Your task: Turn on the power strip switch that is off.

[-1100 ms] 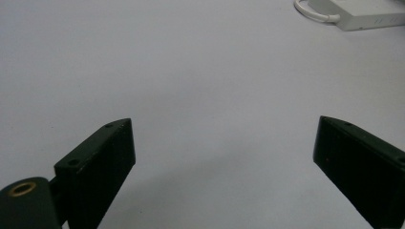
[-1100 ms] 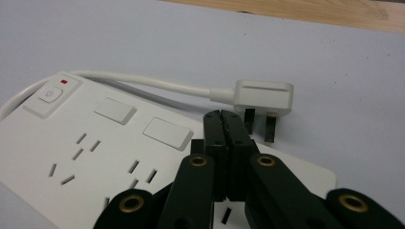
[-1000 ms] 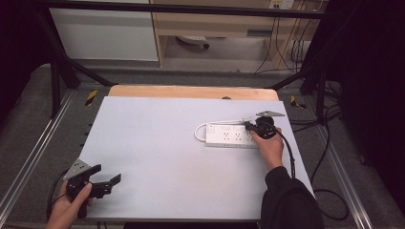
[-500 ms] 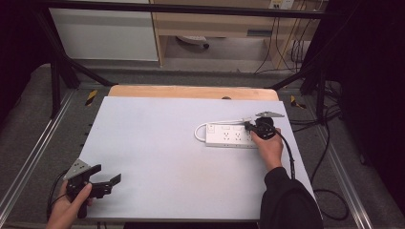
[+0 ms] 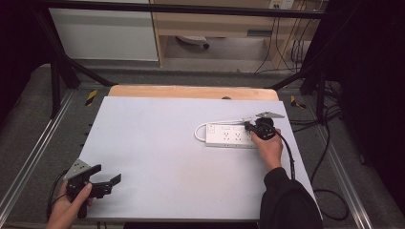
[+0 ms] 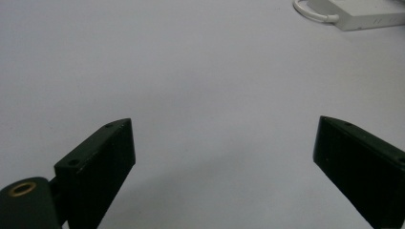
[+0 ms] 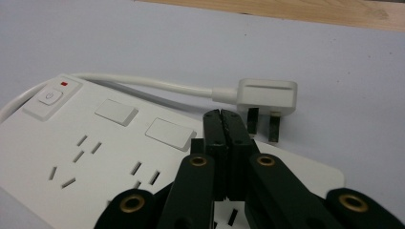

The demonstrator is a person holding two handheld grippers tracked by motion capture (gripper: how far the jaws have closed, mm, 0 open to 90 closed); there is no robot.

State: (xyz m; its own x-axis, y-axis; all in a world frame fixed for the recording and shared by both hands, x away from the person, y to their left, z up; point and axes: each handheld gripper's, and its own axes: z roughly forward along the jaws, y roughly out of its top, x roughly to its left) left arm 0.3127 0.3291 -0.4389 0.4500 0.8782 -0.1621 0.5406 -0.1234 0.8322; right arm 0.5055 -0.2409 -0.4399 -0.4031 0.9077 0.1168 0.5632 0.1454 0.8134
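Observation:
A white power strip (image 5: 227,135) lies on the right half of the white table (image 5: 157,143); its cable loops back to a white plug (image 7: 267,94) lying pins-down just beyond the strip. My right gripper (image 5: 249,127) is shut, and its joined tips (image 7: 223,119) hover over or touch the strip's (image 7: 95,152) right end, near two blank switch covers, with nothing visible between them. At the near left corner of the table, my left gripper (image 5: 109,182) is held open just above the surface. Its jaws (image 6: 224,143) are wide apart and empty, and the strip's end (image 6: 365,16) shows far off.
A wooden board edge (image 5: 191,92) runs along the table's far side. Metal rails (image 5: 40,148) flank the table. Black cables (image 5: 329,143) trail over the floor at the right, and a shelf unit (image 5: 215,28) stands beyond.

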